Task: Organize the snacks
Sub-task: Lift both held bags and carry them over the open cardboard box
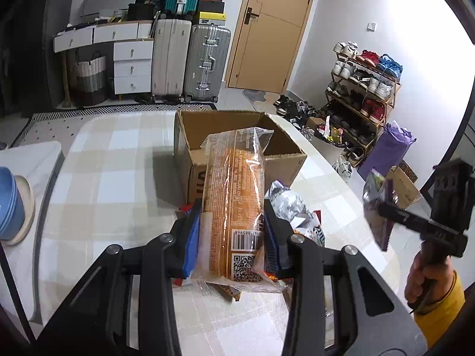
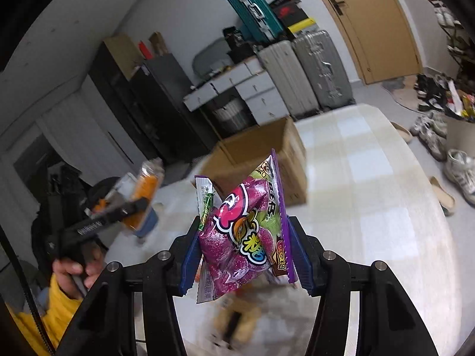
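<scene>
Left gripper [image 1: 231,237] is clamping an orange cracker pack [image 1: 234,195], right gripper [image 2: 245,249] pinching 2 candy bags [image 2: 246,231]; loose green bag [image 2: 204,204] risks slipping before the box [image 1: 237,136].

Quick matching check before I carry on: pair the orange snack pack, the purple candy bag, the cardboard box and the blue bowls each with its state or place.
Things:
1. orange snack pack
2. purple candy bag
3. cardboard box
4. blue bowls

States or places:
A. open and sitting on the checked table
B. stacked at the far left edge of the left wrist view
C. clamped in the left gripper
D. clamped in the right gripper

Pairs: 1-C, 2-D, 3-A, 4-B
</scene>
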